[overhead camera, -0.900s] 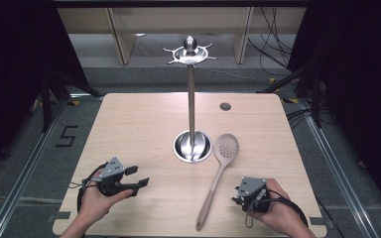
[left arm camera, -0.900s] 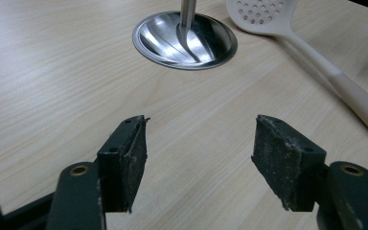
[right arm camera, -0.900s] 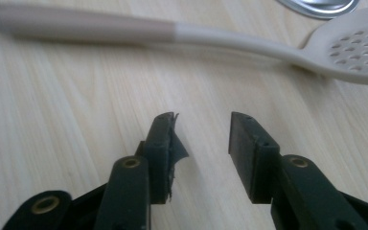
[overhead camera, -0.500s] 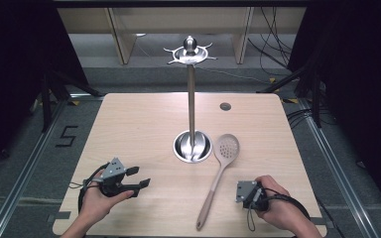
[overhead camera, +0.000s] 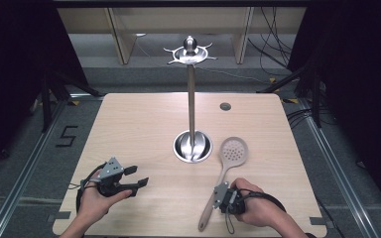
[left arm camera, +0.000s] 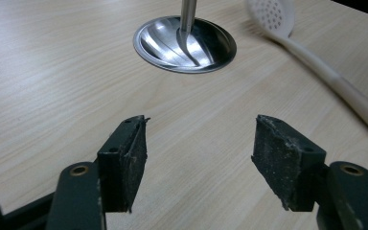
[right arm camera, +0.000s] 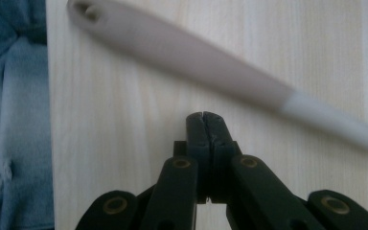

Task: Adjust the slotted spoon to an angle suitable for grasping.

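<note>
A pale wood-grain table with rounded corners carries a polished steel stand: a round dished base at the centre, a thin upright pole, and a hooked crown on top. Just right of the base lies a beige slotted spoon, its perforated round bowl far, its tapered handle running near-left. The left gripper rests at the near left, rough black pads spread wide, empty. The right gripper, beside the spoon's handle, is clenched on nothing.
</note>
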Tool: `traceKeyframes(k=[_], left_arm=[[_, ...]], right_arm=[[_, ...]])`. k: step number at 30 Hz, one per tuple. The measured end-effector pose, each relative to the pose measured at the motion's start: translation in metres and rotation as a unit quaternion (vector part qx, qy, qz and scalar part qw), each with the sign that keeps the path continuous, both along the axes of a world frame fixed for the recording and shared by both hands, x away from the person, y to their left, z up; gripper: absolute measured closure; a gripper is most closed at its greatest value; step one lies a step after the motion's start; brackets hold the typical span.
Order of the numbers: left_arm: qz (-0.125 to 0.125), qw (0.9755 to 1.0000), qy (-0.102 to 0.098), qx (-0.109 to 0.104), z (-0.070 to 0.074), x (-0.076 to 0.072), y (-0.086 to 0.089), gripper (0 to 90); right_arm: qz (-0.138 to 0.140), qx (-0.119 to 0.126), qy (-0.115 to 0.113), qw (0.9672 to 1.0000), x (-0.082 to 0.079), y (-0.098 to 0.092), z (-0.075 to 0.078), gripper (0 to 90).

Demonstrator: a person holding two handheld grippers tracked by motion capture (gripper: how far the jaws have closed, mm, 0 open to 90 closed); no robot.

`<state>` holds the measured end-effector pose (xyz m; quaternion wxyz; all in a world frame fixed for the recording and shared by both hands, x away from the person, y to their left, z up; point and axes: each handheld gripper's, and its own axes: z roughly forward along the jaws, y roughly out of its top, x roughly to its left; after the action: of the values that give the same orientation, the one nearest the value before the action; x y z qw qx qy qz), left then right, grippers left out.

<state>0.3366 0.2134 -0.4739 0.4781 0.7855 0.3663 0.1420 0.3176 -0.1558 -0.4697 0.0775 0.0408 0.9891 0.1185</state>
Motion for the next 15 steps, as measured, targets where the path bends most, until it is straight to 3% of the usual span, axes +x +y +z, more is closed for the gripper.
traceKeyframes(k=[3, 5, 6, 10, 11, 12, 13, 15], left_arm=[[-0.001, 1.0, -0.007, 0.005, 0.001, 0.0, 0.002, 35.5], [-0.004, 0.9999, -0.008, 0.006, 0.001, 0.0, 0.004, 35.5], [-0.001, 0.9999, -0.009, 0.008, 0.002, 0.0, 0.004, 35.5], [-0.004, 0.9999, -0.009, 0.004, 0.002, 0.0, 0.005, 35.4], [-0.004, 0.9999, -0.01, 0.004, 0.002, 0.0, 0.005, 35.4], [-0.005, 0.9999, -0.009, 0.004, 0.002, 0.0, 0.005, 35.4], [-0.003, 1.0, -0.008, 0.005, 0.002, 0.0, 0.005, 35.3], [-0.004, 1.0, -0.007, 0.006, 0.002, 0.0, 0.005, 35.3]], right_arm=[[-0.017, -0.013, 0.021, 0.9995, 0.006, 0.01, -0.003, 90.0], [-0.009, -0.014, 0.015, 0.9997, 0.008, 0.013, -0.005, 90.0], [0.007, -0.016, 0.02, 0.9996, 0.011, 0.017, -0.005, 90.0], [-0.003, -0.02, 0.029, 0.9994, 0.013, 0.023, -0.006, 90.0], [0.032, -0.015, 0.007, 0.9993, 0.018, 0.024, -0.007, 90.0], [0.033, -0.014, 0.008, 0.9993, 0.019, 0.025, -0.006, 90.0], [-0.006, -0.012, 0.032, 0.9994, 0.015, 0.026, -0.006, 90.0], [-0.006, -0.014, 0.036, 0.9992, 0.016, 0.027, -0.005, 90.0]])
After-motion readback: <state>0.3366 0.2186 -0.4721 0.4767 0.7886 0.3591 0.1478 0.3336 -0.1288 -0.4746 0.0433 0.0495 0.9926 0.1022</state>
